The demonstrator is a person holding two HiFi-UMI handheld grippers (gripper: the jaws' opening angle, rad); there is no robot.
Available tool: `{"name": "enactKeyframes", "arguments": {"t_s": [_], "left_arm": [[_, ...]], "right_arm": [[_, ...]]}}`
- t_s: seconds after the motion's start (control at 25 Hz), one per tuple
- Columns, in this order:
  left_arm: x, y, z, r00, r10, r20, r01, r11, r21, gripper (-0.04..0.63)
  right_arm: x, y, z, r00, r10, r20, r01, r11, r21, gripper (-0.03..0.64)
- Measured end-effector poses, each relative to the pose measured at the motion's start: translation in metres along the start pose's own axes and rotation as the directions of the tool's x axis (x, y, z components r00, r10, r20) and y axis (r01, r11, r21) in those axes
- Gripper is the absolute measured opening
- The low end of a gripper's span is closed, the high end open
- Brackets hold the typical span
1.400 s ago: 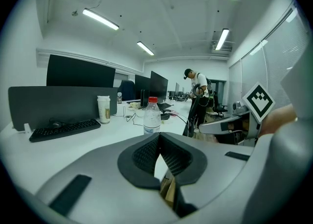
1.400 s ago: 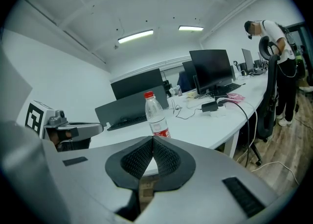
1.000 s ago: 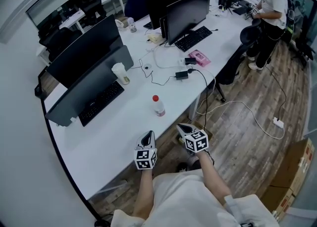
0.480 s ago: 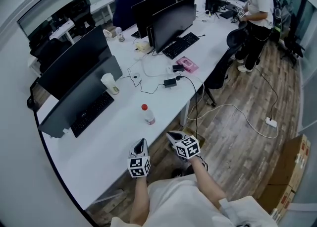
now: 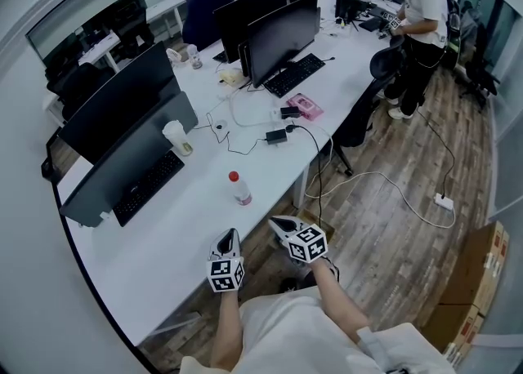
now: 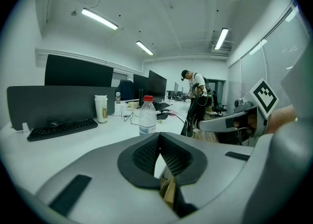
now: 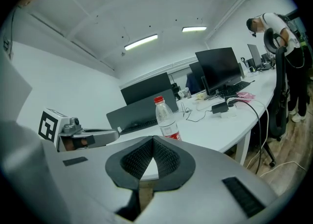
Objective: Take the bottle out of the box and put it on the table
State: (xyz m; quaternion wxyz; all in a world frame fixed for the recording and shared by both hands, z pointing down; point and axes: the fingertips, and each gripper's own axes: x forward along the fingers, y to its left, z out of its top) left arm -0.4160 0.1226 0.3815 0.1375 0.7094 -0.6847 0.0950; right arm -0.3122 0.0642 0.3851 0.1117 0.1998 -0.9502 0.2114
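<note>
Since the bottle (image 5: 239,189) stands upright on the white table (image 5: 163,242), red cap on top and nothing touching it, the task looks done. That would explain why both claws sit clear of it with nothing in them.

The bottle is near the table's front edge, in open space. A keyboard (image 5: 147,187) and a paper cup (image 5: 175,137) are farther back to its left.

The left gripper (image 5: 230,237) is closed, its two dark ribbed pads pressed together with nothing between them. The right gripper (image 5: 279,224) is closed and empty too, its pads meeting at the tip.

The person holds both grippers side by side, close to the body, forearms reaching in from the bottom of the head view. Both point forward toward the bottle and tilt a little downward. The left one is over the table's near edge. The right one hangs just off that edge, above the wooden floor. The bottle is ahead of both tips, near but apart. Another person (image 5: 413,29) stands at the far end of the table.
</note>
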Motion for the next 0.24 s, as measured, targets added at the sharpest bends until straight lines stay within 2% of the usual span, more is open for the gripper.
{"name": "enactKeyframes", "arguments": {"t_s": [0.24], "left_arm": [[0.0004,0.0012,-0.002,1.0,-0.004,-0.004,0.004,1.0,-0.006,0.015]], "right_arm": [[-0.0017,-0.0003,0.0018,1.0,-0.002,0.011,0.002,1.0,0.012,0.038]]}}
